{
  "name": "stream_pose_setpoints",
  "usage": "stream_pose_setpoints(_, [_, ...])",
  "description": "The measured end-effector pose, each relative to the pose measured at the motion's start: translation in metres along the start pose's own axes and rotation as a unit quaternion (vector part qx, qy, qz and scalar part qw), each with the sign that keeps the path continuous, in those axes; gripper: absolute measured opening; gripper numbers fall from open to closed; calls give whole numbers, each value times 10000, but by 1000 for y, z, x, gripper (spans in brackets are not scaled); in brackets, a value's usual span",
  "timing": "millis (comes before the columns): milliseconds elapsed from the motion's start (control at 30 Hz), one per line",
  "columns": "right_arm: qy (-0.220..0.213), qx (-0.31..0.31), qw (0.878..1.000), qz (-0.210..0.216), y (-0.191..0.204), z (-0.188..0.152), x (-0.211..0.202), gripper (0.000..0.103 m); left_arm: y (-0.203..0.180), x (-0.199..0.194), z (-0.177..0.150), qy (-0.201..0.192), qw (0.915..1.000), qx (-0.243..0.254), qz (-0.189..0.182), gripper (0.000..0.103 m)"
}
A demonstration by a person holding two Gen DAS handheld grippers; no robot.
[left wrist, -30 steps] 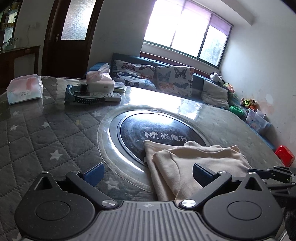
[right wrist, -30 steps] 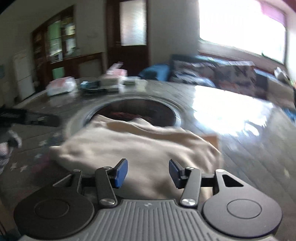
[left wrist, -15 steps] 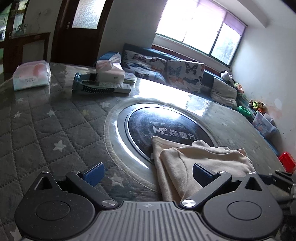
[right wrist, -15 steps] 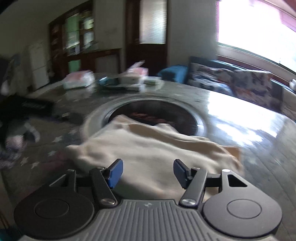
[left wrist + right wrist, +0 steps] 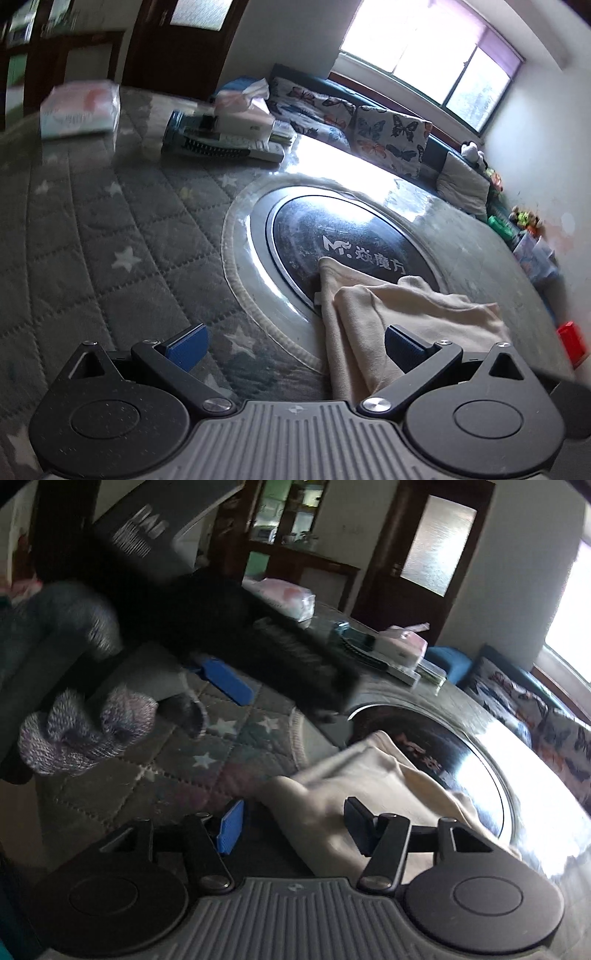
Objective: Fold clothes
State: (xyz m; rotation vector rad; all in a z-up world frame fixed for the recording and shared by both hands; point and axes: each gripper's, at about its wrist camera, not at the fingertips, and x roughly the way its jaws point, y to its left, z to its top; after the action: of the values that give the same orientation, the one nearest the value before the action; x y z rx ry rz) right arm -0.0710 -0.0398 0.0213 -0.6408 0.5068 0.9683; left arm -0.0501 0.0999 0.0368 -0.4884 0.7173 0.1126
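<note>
The cream garment (image 5: 399,317) lies in layers, half over the round black plate (image 5: 332,229); left claw (image 5: 295,345) and right claw (image 5: 293,825) hover released beside it, grasping nothing.

The tissue pack (image 5: 79,109) is motion-blurred. In the right wrist view, the gloved hand (image 5: 86,734) is blurred. The cream garment (image 5: 402,321) runs under the gripper body.

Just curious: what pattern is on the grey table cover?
White stars on quilted grey table cover, clearest in the left wrist view.
</note>
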Motion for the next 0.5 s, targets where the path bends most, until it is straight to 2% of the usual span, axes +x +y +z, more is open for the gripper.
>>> stream_pose_setpoints(100, [62, -184, 9997, -156, 9, 3, 6, 45, 2, 1, 2, 62, 9997, -194, -164, 103])
stream_pose_setpoints(167, [57, -145, 9996, -235, 7, 3, 5, 27, 1, 1, 3, 99, 9992, -296, -268, 103])
stream_pose_setpoints(233, [13, 50, 9997, -222, -1, 4, 1, 21, 1, 2, 5, 156, 9982, -435, -377, 103])
stream_pose_setpoints(500, [-343, 1166, 9925, 139, -36, 6, -24, 16, -1, 14, 8, 511, 9871, -1245, -863, 102])
